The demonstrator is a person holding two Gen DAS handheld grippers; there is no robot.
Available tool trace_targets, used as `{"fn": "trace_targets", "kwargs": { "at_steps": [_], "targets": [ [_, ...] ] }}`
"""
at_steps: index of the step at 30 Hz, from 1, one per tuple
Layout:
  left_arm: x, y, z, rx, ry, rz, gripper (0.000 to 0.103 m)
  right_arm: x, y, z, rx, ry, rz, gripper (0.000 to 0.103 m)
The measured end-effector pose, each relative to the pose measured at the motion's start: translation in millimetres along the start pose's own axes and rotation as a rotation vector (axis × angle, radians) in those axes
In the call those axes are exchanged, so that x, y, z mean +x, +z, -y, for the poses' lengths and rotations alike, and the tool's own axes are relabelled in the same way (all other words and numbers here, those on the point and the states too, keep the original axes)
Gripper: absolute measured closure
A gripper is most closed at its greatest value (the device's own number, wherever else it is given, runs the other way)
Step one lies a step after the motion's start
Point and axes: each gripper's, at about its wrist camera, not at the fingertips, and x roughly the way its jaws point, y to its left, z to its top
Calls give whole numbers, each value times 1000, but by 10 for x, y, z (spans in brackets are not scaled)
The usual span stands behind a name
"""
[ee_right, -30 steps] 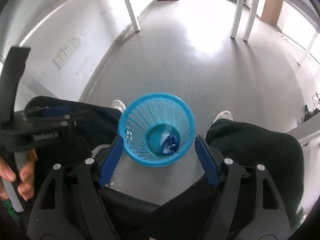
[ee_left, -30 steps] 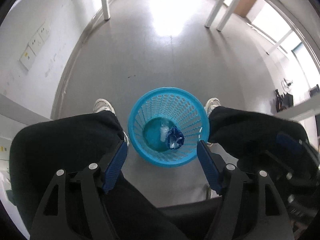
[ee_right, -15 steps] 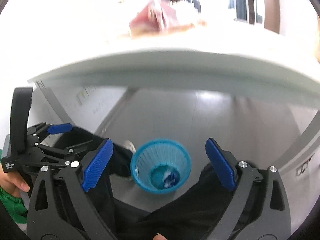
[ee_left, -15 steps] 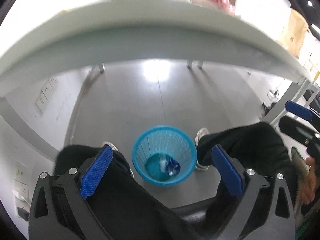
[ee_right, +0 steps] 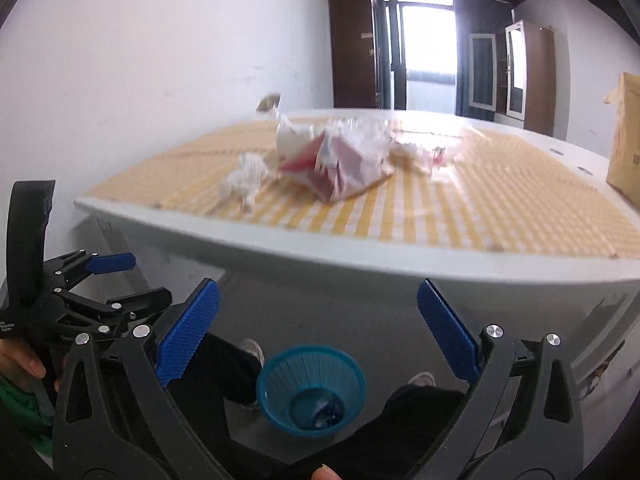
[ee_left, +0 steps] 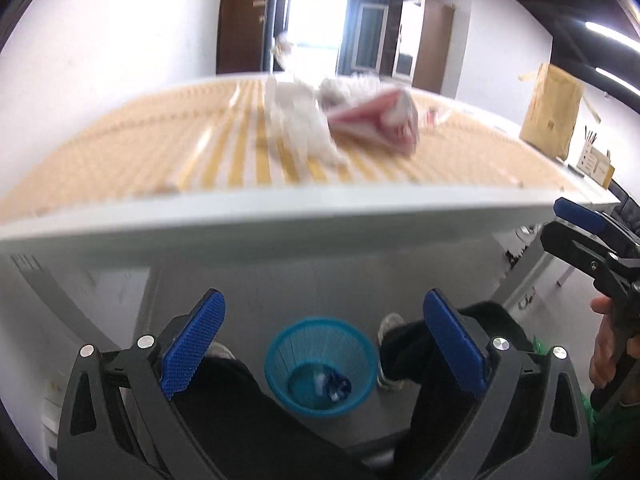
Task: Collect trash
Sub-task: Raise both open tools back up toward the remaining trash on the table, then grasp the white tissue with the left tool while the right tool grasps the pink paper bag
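Below the table edge, on the floor: a blue mesh wastebasket (ee_left: 321, 366) stands between the seated person's dark-trousered legs; this basket is the landmark for all that follows.
Basket contents: a small blue-and-white crumpled scrap (ee_left: 334, 383) lies at the bottom, also seen from the right wrist camera (ee_right: 326, 410).
Left of the basket: the left gripper (ee_left: 324, 346) frames it in its own camera, blue pads spread wide with nothing between them; the right wrist camera shows the same tool (ee_right: 106, 280) at its far left, jaws parted, held in a hand (ee_right: 20, 364).
Above the basket: a white table (ee_left: 280, 216) with a yellow-and-white checked cloth (ee_right: 460, 200) over its top.
Above and behind the basket, on the cloth: a blurred heap of trash, with crumpled white tissue (ee_right: 246, 178) at the left, a red-and-white wrapper (ee_right: 340, 168) in the middle, and clear crinkled plastic (ee_right: 360, 130) touching it.
Same heap from the left wrist camera: white paper (ee_left: 298, 124) beside the reddish wrapper (ee_left: 376, 120); motion blur hides finer detail.
Right of the basket: the right gripper (ee_right: 318, 344) also straddles it in view, pads well apart and empty; it appears at the right edge of the left camera (ee_left: 592, 240).
Far right on the table: a brown paper bag (ee_left: 554, 110), well apart from the heap.
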Motion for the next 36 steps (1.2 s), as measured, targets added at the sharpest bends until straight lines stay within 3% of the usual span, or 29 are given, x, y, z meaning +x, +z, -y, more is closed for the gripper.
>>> {"fn": "trace_targets", "kwargs": {
  "at_steps": [6,14,28,34,35,36],
  "targets": [
    [-136,413,-158,-50,-21,67,6,30,387,86,27,8,53,9],
    [-50,736,-280,-68,-27,75,7,454,787,236,65,16,13,14],
    [472,949,-352,-81,-1,-6,11,1267,1106,181,-3,-3,-109,32],
    [653,1062,-294,-67,-6,-28,13,1456,1119,179,-18,-16,-168,51],
    [673,1075,-283,-63,-1,-31,15,1484,1106,190,-20,-16,-183,68],
    [727,1090,-267,-55,13,-36,18,1522,1090,197,-17,-14,-199,76]
  ]
}}
